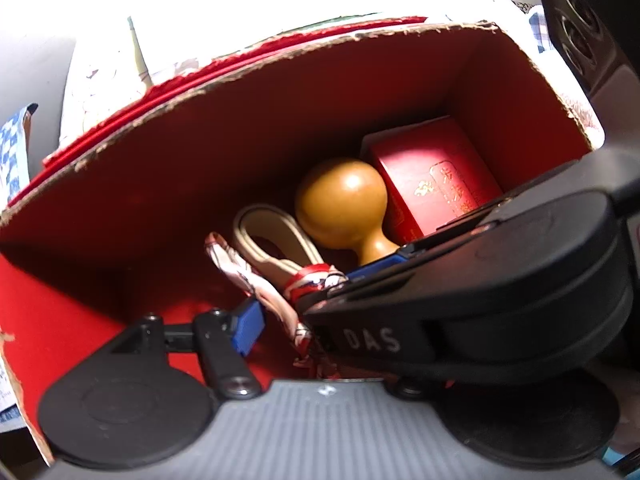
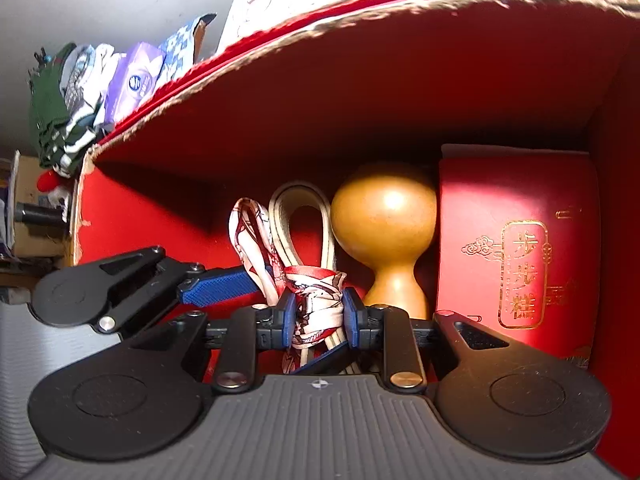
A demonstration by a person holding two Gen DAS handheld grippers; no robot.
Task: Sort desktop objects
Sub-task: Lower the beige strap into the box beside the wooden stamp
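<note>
Red-and-white printed ribbon strap knotted around a cream flat band (image 2: 316,304) sits inside the open red cardboard box (image 2: 360,92), left of centre on the box floor, loops pointing toward the far wall. Right tool (image 2: 318,314) is pressed together on the knot, blue pads squeezing it from both sides; grabbing the knot makes sense, it is the only thick part, the loops are floppy. Likely lowering the bundle into the box or about to let go of it; I can't tell which.

Just right of the loops stands a tan wooden gourd-shaped piece (image 2: 384,220), bulb up. Right of that, against the right wall, is a dark red gift carton with gold characters (image 2: 516,248). Things are packed along the far-right side, so the strap goes in the free left part.

Left tool (image 1: 320,300) reaches in from the left with fingers spread, one blue pad (image 1: 252,326) on the near-left side of the ribbon, not pinching anything, probably steadying or clearing.

Right wrist view shows the pinch head-on and the clutter outside beyond the left box wall: purple tissue pack (image 2: 138,80), folded green-and-striped cloths (image 2: 60,108). Left wrist view shows the torn far rim, bright table (image 1: 240,8) behind and the right tool's body from the side, but hides that tool's pinch.
</note>
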